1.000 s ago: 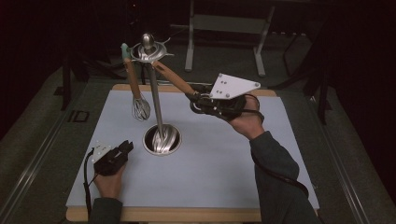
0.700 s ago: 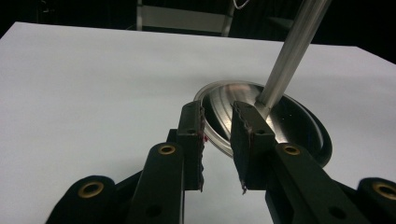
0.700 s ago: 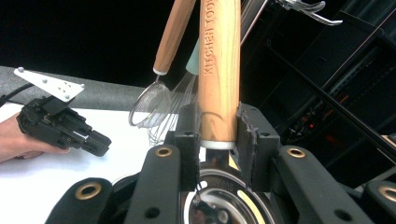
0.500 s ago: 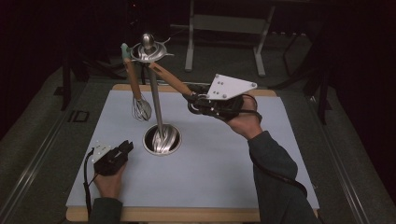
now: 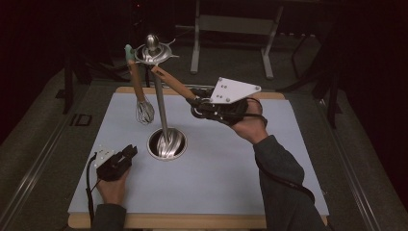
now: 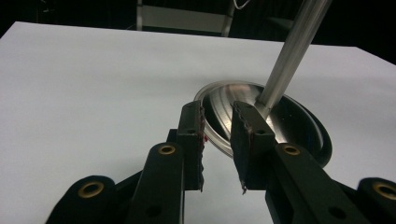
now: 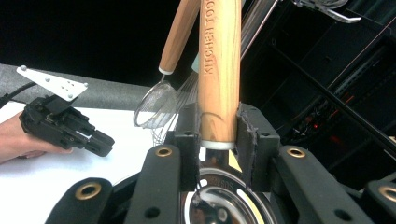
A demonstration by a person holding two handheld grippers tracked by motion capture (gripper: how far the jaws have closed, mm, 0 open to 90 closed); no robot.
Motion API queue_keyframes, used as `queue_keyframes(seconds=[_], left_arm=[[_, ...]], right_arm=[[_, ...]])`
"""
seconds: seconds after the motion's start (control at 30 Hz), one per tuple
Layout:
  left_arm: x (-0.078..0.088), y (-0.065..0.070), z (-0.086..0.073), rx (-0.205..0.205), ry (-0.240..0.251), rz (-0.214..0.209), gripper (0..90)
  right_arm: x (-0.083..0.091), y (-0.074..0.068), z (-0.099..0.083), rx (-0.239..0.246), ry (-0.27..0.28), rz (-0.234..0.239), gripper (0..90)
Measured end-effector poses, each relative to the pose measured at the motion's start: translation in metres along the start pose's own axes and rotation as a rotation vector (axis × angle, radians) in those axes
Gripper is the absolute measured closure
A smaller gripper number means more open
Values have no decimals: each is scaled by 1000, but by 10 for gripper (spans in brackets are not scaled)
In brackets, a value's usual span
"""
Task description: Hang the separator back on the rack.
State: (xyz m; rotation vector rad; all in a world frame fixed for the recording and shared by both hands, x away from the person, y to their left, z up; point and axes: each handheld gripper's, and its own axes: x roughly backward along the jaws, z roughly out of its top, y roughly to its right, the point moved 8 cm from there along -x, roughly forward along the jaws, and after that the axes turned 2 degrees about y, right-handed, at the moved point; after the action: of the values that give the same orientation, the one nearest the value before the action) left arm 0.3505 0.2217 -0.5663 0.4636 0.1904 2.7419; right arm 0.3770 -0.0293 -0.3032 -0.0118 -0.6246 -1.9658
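desk (image 5: 288, 192): broad, flat, pale matte sheet over a light wooden edge, in a dark room. utensil stand (image 5: 162, 120): slim polished metal pole rising from a round, shiny dished base (image 6: 243, 100) at mid-desk, with a metal hook ring and ball knob on top. right gripper (image 5: 199, 102): black, with a grey three-cornered plate, held raised to the right of the pole; its ridged black fingers (image 7: 187, 135) are clenched on the wooden-handled utensil (image 5: 173, 84), whose round, smooth, light-grained handle, stamped with lettering, runs up between them and slants to the hook ring. left gripper (image 5: 131, 152): black, resting low on the desk just left of the base, fingers (image 6: 192, 135) released with a gap, nothing between them. whisk (image 5: 143, 111): wire-looped head, wooden handle with a pale green tip, hanging from the ring left of the pole.
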Motion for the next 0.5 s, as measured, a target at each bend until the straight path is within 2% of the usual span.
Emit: queue_keyframes(seconds=[0.5], left_arm=[[0, 0, 0, 5, 1, -1, 746]], right_arm=[[-9, 2, 1, 0, -18, -10, 711]])
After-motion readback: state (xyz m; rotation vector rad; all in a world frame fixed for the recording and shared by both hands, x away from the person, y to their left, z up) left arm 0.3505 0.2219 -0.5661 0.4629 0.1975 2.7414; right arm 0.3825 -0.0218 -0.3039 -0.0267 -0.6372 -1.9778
